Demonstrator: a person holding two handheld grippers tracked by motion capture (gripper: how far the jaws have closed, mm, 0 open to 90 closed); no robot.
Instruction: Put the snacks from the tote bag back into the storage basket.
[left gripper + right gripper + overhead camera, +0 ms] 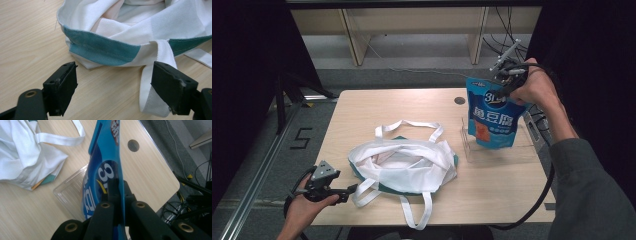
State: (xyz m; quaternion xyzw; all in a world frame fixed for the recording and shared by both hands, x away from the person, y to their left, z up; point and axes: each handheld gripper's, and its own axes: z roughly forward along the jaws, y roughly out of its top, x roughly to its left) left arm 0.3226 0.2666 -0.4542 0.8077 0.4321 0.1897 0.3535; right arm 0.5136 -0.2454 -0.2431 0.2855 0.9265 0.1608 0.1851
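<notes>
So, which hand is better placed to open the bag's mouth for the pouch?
Probably the left. Its open tool sits right by the tote bag rim and strap, while the right tool is shut on the blue pouch over the clear tray.

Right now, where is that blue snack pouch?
In the high view the blue pouch hangs at the table's right side, pinched at its top by the right gripper, above the clear plastic tray, right of the white tote bag.
</notes>
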